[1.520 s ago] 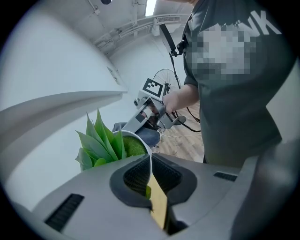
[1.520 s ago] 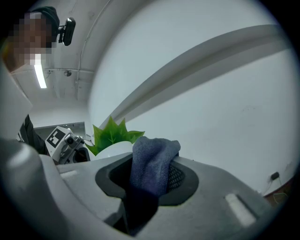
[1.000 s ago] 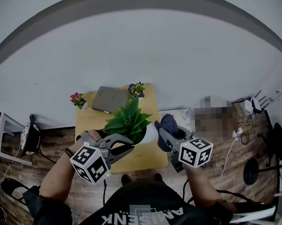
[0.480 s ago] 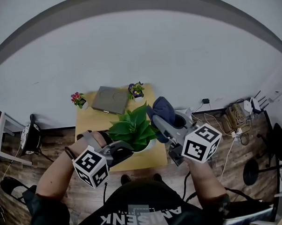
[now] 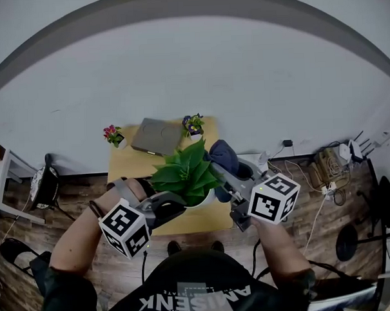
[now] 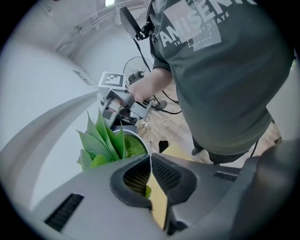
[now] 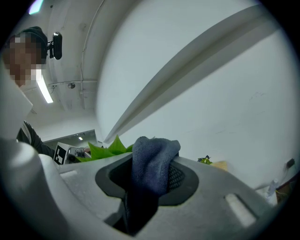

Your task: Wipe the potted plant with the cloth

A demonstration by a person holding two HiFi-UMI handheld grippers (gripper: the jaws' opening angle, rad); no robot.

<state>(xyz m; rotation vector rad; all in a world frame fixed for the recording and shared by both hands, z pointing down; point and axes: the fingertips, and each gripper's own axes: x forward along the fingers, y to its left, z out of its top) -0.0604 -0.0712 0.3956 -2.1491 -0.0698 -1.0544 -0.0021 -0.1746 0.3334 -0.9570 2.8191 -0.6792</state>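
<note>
A leafy green plant (image 5: pixel 186 173) grows in a white pot (image 5: pixel 205 199) on the wooden table (image 5: pixel 128 167). My left gripper (image 5: pixel 178 202) is shut on the pot's rim (image 6: pixel 142 142) at its near left side; the thin white edge runs between the jaws. The leaves (image 6: pixel 101 140) stand just past them. My right gripper (image 5: pixel 220 174) is shut on a dark blue cloth (image 5: pixel 223 155), which bunches up out of the jaws. It is held level at the right side of the leaves. In the right gripper view, the cloth (image 7: pixel 152 159) fills the jaws and leaf tips (image 7: pixel 105 149) show to its left.
At the table's back lie a flat grey pad (image 5: pixel 157 136), a small pink-flowered pot (image 5: pixel 113 134) and a small purple-flowered pot (image 5: pixel 193 124). A white wall stands behind. Cables and plugs (image 5: pixel 324 162) lie on the wooden floor to the right.
My right gripper has risen with the cloth from beside the pot to the level of the leaves. The pot, tilted a second ago, stands more upright, and my left gripper has rolled with it.
</note>
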